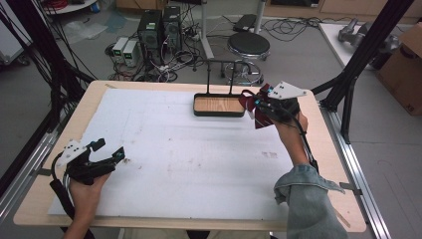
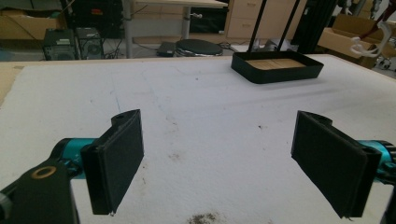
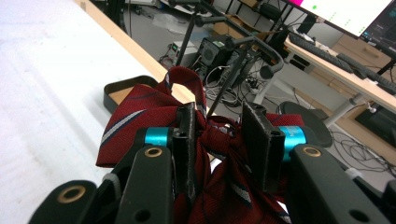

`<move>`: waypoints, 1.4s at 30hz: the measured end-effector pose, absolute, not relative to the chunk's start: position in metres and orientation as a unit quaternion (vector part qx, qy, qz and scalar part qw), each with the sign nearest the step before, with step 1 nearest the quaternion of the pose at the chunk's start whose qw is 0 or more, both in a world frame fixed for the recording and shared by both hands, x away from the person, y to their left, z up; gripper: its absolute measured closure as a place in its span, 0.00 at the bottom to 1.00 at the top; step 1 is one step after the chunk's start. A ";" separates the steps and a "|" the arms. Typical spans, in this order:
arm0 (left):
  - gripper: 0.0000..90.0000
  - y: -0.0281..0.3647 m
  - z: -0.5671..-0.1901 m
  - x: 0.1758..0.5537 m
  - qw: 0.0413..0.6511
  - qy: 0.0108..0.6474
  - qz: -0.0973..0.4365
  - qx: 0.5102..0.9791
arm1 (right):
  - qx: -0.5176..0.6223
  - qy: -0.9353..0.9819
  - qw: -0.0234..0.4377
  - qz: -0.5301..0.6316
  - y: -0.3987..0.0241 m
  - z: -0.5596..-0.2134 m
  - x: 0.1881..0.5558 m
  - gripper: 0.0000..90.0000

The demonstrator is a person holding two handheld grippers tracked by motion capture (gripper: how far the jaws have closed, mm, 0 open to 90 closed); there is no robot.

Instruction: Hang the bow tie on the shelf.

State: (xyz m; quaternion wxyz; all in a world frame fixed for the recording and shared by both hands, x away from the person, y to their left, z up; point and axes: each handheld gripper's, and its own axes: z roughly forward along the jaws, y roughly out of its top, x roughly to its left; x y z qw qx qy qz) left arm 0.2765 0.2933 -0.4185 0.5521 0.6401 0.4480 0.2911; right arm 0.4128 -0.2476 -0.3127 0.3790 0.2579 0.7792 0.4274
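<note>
A bunched dark-red striped tie is clamped between the closed jaws of the right gripper, held above the table's far right part, just right of a black tray with a wooden floor. A black 2-post rack is seen rising from the tray's far side. The left gripper is held at the near left over the white mat, its jaws wide apart with nothing between them. Fabric folds are seen close up in the right gripper view; small dirt specks are seen in the left gripper view.

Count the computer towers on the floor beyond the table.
2: both computer towers stand side by side past the table's far edge, one left of the other. More may be hidden.
</note>
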 end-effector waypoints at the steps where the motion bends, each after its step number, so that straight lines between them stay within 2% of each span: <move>1: 0.19 0.293 -0.419 0.277 0.553 0.448 0.291 0.640 | 0.258 0.779 0.379 0.428 -0.247 -0.312 0.415 0.73; 16: 0.19 0.292 -0.419 0.278 0.555 0.448 0.288 0.639 | 0.265 0.741 0.395 0.475 -0.242 -0.280 0.454 0.73; 34: 0.19 0.290 -0.420 0.277 0.557 0.445 0.282 0.643 | 0.271 0.729 0.388 0.495 -0.234 -0.275 0.487 0.73; 37: 0.19 0.291 -0.420 0.277 0.556 0.445 0.281 0.643 | 0.265 0.723 0.403 0.494 -0.233 -0.273 0.491 0.73; 42: 0.19 0.291 -0.420 0.277 0.557 0.445 0.280 0.643 | 0.282 0.721 0.399 0.491 -0.238 -0.277 0.499 0.73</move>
